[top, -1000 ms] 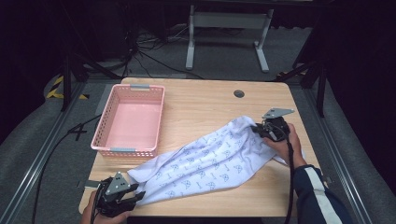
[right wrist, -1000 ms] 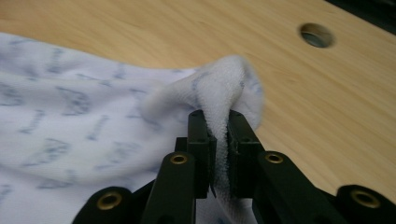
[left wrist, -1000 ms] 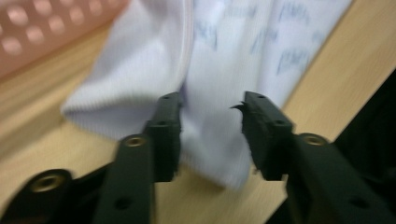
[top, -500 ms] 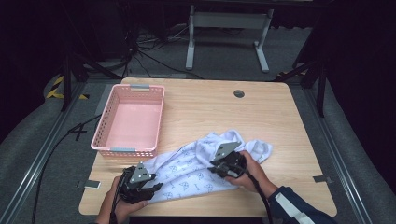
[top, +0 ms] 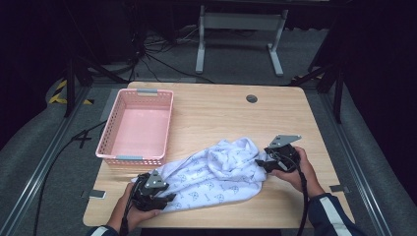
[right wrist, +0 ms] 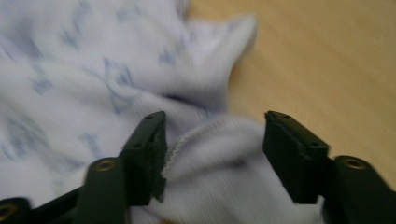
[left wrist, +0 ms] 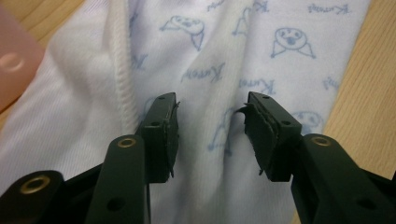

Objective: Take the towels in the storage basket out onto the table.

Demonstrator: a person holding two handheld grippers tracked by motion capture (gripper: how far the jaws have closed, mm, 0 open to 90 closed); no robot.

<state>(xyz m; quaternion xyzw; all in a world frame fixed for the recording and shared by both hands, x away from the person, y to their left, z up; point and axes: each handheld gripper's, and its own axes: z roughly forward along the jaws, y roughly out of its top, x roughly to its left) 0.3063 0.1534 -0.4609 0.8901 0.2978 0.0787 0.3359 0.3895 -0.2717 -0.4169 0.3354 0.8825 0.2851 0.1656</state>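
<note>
Since a second ago, bunched up: stretched garment (top: 216, 174) now a rumpled heap, far end carried in from the right rear corner toward the front, then back out to the right. Worktop (top: 216, 108) mostly bare, pink basket (top: 135, 125) empty at rear left, apart from the cloth. Garment near the front edge, long axis running from front left to mid right, ribbed cuff end pointing right. Left hand-held gripper (top: 167, 197) at the front-left end, jaws about half apart with printed fabric and a ribbed hem (left wrist: 122, 79) between them, pads not pressing in the left gripper view. Right hand-held gripper (top: 262, 163) at the right end, jaws just opened wide, white cuff (right wrist: 219, 140) loose between them, nothing clamped. Probable trouble: with neither end pinched, cloth likely to slump or fold on itself; closing on a doubled layer or only the cuff rim likely to slip or drag the heap.
</note>
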